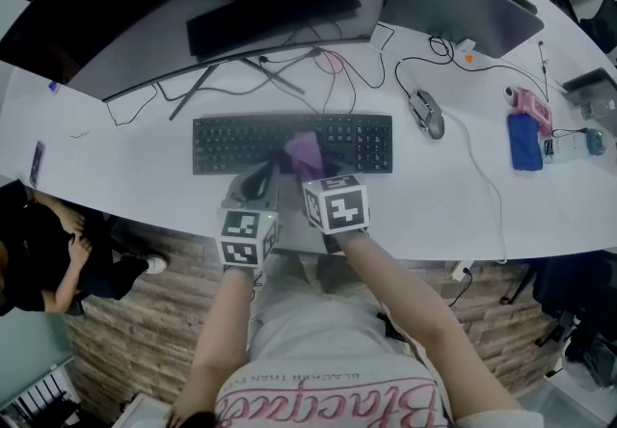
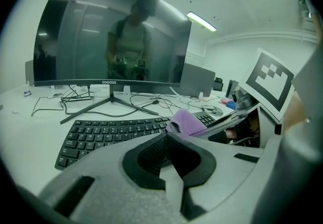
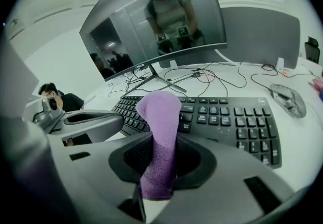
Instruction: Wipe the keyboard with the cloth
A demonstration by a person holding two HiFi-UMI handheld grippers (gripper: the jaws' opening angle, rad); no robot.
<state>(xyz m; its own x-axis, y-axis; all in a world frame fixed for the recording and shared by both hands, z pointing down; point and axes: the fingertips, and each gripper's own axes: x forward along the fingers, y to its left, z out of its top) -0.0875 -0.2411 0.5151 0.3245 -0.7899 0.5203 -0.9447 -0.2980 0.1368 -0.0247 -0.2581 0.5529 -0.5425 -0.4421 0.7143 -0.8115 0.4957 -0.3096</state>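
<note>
Clamps purple cloth (image 3: pixel 162 117) in right gripper (image 3: pixel 159 162), free end forward to reach keyboard (image 3: pixel 229 122); holds left gripper (image 2: pixel 166 140) closed, empty.

Purple cloth (image 1: pixel 307 154) over black keyboard (image 1: pixel 241 143)

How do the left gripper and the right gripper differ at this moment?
The right gripper has its fingers shut on the purple cloth; the left gripper has its fingers shut on nothing. The right gripper holds the cloth over the keys of the keyboard; the left gripper sits at the keyboard's front edge. Both point toward the keyboard.
</note>
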